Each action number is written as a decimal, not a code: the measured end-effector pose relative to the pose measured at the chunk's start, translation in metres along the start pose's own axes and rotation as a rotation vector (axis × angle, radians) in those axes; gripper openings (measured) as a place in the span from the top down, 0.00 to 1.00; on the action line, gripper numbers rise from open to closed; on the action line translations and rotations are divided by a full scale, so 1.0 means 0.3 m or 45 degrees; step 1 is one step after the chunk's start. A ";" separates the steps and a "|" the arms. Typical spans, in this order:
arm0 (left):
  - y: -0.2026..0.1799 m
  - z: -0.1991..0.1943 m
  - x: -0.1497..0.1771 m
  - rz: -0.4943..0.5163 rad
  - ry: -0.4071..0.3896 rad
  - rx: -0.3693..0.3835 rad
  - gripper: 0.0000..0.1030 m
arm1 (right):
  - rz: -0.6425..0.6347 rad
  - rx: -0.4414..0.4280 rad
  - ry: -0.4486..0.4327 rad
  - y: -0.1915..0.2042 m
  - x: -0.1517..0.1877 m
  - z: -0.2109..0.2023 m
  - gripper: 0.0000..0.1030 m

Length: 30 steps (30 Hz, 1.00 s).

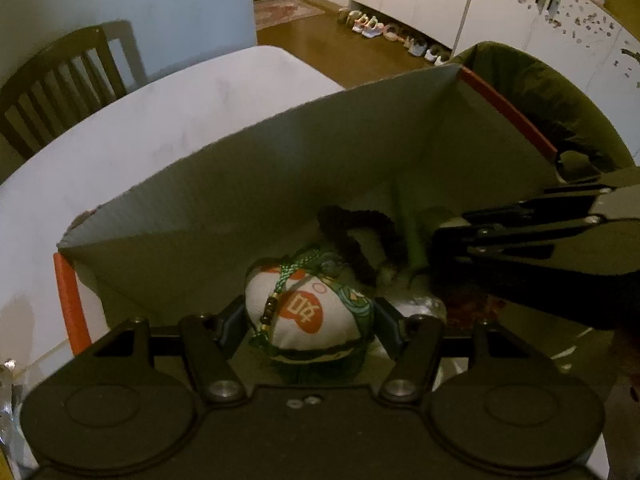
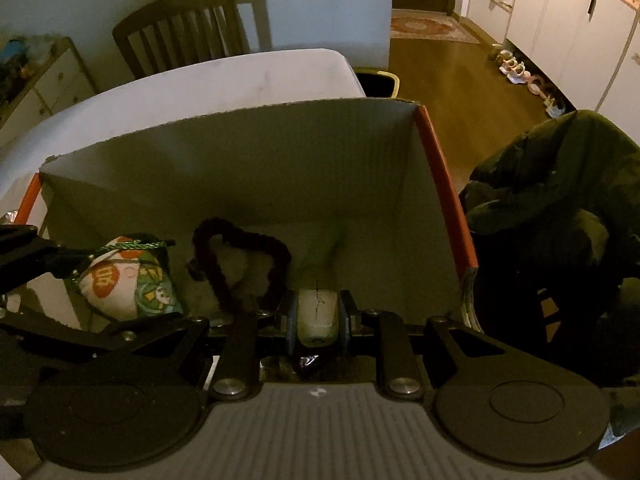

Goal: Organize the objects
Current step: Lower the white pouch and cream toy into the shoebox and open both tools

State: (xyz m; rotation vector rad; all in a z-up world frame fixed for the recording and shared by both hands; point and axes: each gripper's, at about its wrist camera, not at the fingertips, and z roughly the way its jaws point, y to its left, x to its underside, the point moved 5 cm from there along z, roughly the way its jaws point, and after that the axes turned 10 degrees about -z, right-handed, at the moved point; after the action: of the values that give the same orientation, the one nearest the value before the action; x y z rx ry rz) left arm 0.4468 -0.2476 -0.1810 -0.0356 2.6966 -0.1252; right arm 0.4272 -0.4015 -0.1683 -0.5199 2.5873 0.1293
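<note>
An open cardboard box (image 1: pixel 280 184) (image 2: pixel 240 168) with orange-taped edges stands on the white table. Both grippers reach down into it. My left gripper (image 1: pixel 308 320) is shut on a white stuffed pouch (image 1: pixel 304 312) with an orange patch and a green cord; in the right wrist view the pouch (image 2: pixel 128 284) shows at the left. My right gripper (image 2: pixel 318 320) is shut on the pale end of a green-stemmed stalk (image 2: pixel 318 308), whose stem (image 1: pixel 408 224) rises toward the box corner. A dark braided loop (image 1: pixel 360 240) (image 2: pixel 240 256) lies on the box floor between them.
The white table (image 1: pixel 140 128) (image 2: pixel 200 80) extends behind the box, with a wooden chair (image 1: pixel 60 80) (image 2: pixel 188 28) beyond it. Dark green cloth (image 1: pixel 560 112) (image 2: pixel 560 184) is bunched just right of the box. Something shiny (image 1: pixel 420 304) lies on the box floor.
</note>
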 end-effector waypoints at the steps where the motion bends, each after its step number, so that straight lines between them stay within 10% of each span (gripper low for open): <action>1: -0.001 0.006 -0.001 -0.005 0.008 0.003 0.37 | 0.004 -0.005 -0.001 -0.001 -0.002 0.000 0.80; 30: -0.006 -0.083 0.025 -0.051 -0.052 0.032 0.13 | 0.010 -0.141 -0.170 -0.014 0.023 -0.203 0.69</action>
State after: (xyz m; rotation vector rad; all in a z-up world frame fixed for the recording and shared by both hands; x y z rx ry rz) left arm 0.4293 -0.2477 -0.1615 -0.0833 2.6541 -0.1688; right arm 0.3958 -0.4190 -0.1184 -0.5223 2.4619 0.3017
